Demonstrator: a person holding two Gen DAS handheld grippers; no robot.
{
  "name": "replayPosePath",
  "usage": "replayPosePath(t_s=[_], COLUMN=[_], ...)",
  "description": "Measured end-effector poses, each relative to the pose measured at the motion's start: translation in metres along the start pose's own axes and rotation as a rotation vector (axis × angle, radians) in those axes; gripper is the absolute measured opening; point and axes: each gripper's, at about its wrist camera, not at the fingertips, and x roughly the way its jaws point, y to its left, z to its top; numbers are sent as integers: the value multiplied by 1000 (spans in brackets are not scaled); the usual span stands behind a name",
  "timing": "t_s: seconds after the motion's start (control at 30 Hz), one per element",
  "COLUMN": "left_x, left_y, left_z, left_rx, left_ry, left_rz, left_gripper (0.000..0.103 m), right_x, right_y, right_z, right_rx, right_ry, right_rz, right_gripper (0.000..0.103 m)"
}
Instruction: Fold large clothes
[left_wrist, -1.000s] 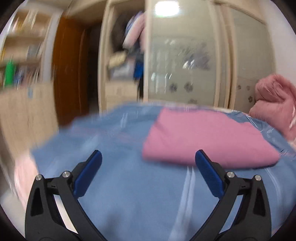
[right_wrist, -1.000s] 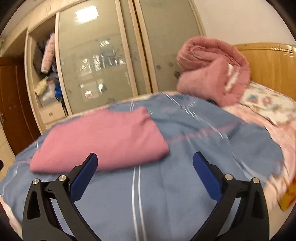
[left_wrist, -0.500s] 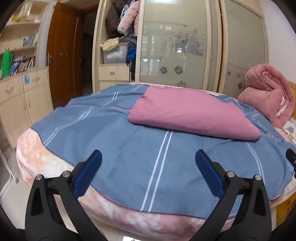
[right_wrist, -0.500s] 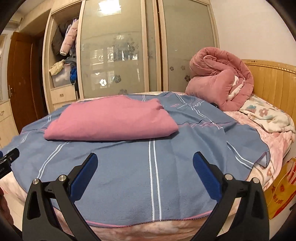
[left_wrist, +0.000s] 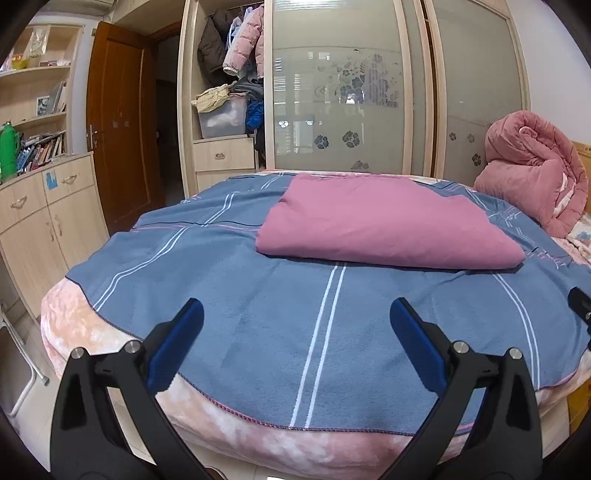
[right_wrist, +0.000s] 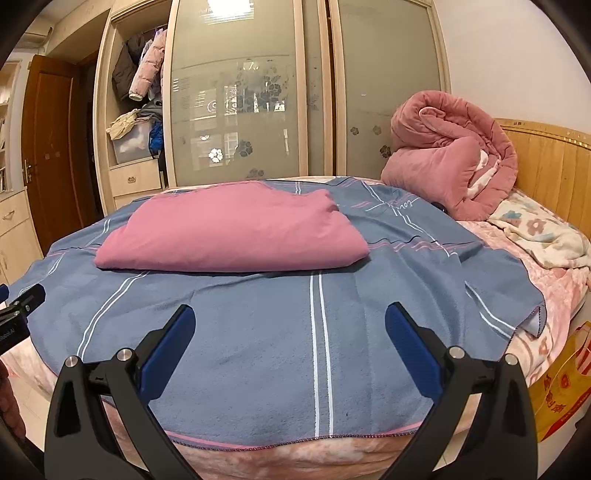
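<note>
Both tongs — left gripper (left_wrist: 295, 325) and right gripper (right_wrist: 290, 328) — hang spread wide and empty above the near edge of the blue blanket (left_wrist: 258, 314). Folded pink garment (right_wrist: 232, 230) lies flat on the blanket, mid-bed — well apart from either gripper.

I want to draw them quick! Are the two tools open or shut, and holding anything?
Left tool: open, holding nothing.
Right tool: open, holding nothing.

Plain pink folded garment (left_wrist: 384, 221) on blue blanket (left_wrist: 258, 314) with white stripes.
</note>
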Motion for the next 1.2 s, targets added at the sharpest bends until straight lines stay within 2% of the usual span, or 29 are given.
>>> replayPosePath(t_s=[1.2], left_x=[0], left_y=[0], left_z=[9], left_rx=[0], left_ry=[13], left_rz=[-41], left_gripper=[101], right_x=[0], right_y=[6], right_z=[-2], right_rx=[-19], right_ry=[0], right_rz=[20], right_gripper=[102])
